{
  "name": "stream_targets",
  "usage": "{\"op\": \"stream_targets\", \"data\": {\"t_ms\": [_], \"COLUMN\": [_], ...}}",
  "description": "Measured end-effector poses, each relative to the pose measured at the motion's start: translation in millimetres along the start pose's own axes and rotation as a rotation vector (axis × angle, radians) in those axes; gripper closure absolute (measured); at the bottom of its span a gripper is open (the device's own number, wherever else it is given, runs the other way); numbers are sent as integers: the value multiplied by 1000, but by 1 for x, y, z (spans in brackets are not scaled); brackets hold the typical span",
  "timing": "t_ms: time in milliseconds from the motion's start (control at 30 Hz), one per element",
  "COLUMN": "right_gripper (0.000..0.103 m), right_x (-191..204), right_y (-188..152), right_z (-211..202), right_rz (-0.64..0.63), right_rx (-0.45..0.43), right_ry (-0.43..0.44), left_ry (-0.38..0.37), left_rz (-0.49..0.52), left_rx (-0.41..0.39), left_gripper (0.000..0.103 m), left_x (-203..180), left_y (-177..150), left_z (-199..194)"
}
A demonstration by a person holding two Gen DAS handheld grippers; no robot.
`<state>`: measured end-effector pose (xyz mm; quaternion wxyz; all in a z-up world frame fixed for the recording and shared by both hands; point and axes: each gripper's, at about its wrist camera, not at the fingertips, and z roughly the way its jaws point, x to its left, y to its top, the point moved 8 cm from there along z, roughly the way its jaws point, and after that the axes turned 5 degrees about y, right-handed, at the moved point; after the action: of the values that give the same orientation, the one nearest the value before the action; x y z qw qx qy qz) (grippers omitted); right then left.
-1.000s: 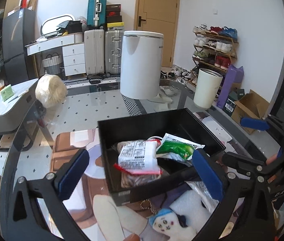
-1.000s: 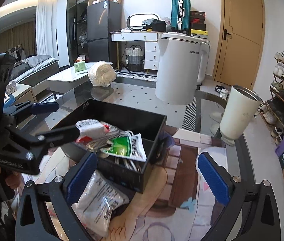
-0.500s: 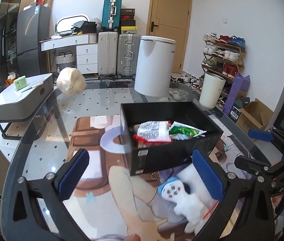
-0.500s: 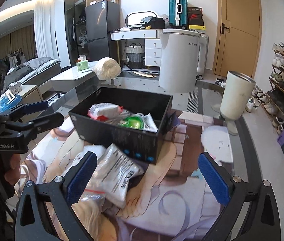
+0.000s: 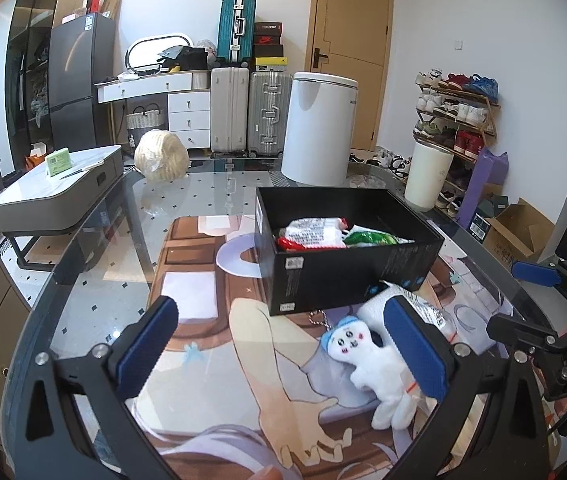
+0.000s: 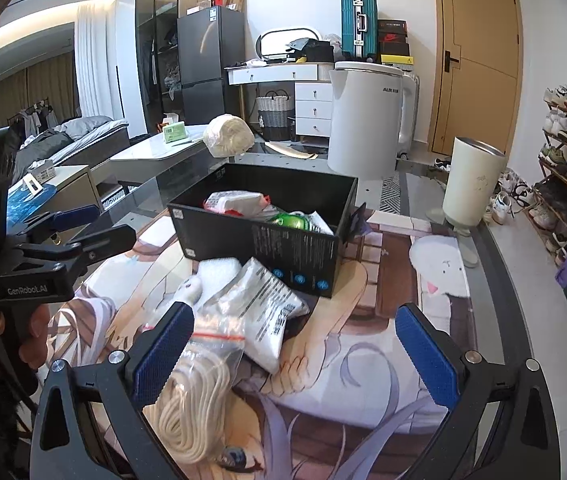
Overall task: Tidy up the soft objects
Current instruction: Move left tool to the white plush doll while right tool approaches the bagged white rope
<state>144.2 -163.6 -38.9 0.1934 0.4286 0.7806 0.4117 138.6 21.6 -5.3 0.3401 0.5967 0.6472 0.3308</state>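
**Black box part-filled, soft items waiting beside it**

Left wrist view: the left hand-held gripper (image 5: pixel 283 346) hangs over the printed mat (image 5: pixel 211 280) with its blue pads spread wide and nothing between them. The black box (image 5: pixel 347 276) stands open on the glass counter (image 5: pixel 95 292), ahead and to the right. Inside lie a white-and-red snack packet (image 5: pixel 315 234) and a green packet (image 5: pixel 371 238), side by side. Just in front of the box, on the mat, a small white plush doll (image 5: pixel 367 360) lies beside the right pad. The right hand-held gripper (image 5: pixel 539 300) shows at the right edge.

Right wrist view: the right hand-held gripper (image 6: pixel 293 352) is likewise wide open and empty. The black box (image 6: pixel 283 240) sits straight ahead, holding the white-and-red snack packet (image 6: pixel 237 202) and the green packet (image 6: pixel 291 221). Against its near wall rests a white plastic-wrapped pack (image 6: pixel 267 304), and nearer, by the left pad, a clear zip bag of cream rope (image 6: pixel 195 404). The left hand-held gripper (image 6: pixel 83 226), at the far left, is open too.
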Motion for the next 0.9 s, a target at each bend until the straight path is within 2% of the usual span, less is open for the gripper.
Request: {"op": "stream_targets", "data": {"t_ms": [400,900], "right_gripper": [1,1], "right_x": [5,36], "right_y": [-35,-48], "right_z": [-1,10], "right_rz": [17,-48], "right_rx": [45,82], "right_ry": [9,56], "left_ry": [8,-25], "left_rz": [21,17], "left_rx": [15,38], "left_gripper": [0,0], "left_x": [-13,-14], "left_y": [-22,-35], "left_z": [-3,6]}}
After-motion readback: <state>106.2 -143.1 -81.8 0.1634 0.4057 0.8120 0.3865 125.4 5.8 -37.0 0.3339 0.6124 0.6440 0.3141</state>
